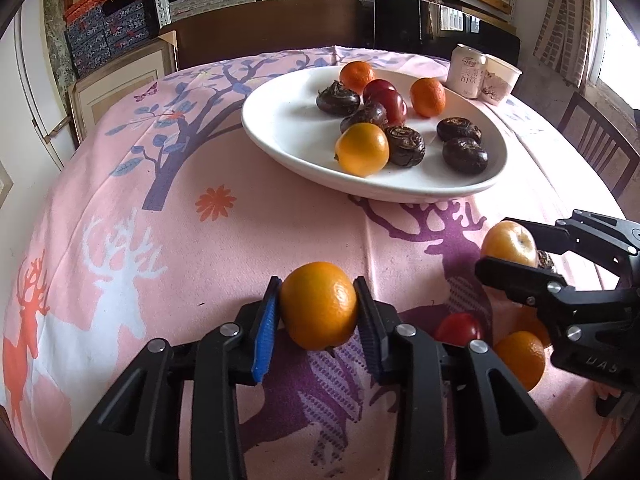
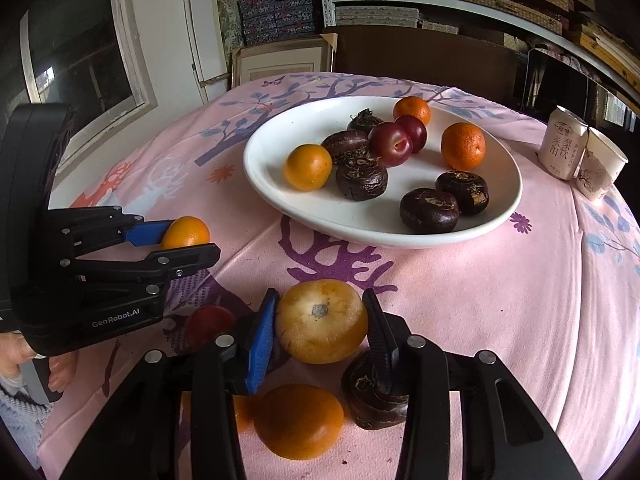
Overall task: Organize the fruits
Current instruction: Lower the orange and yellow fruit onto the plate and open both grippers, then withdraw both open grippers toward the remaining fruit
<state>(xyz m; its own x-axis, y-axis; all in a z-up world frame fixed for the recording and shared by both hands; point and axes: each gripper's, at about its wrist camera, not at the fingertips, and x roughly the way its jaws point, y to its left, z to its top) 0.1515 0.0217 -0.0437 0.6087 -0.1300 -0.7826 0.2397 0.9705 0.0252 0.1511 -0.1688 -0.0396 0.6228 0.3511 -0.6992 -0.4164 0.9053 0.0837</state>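
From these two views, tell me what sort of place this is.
Probably a home dining area that doubles as storage. A round table under a pink deer-print tablecloth holds a white plate of fruit, a wooden chair stands beside it, and shelves of stacked boxes line the wall.

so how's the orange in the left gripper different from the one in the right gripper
The left gripper's orange shows smooth, evenly orange skin; the right gripper's orange faces the camera with a pale patch and grey stem scar. The right one appears squatter. Each is clamped between gripper pads, off the white plate.
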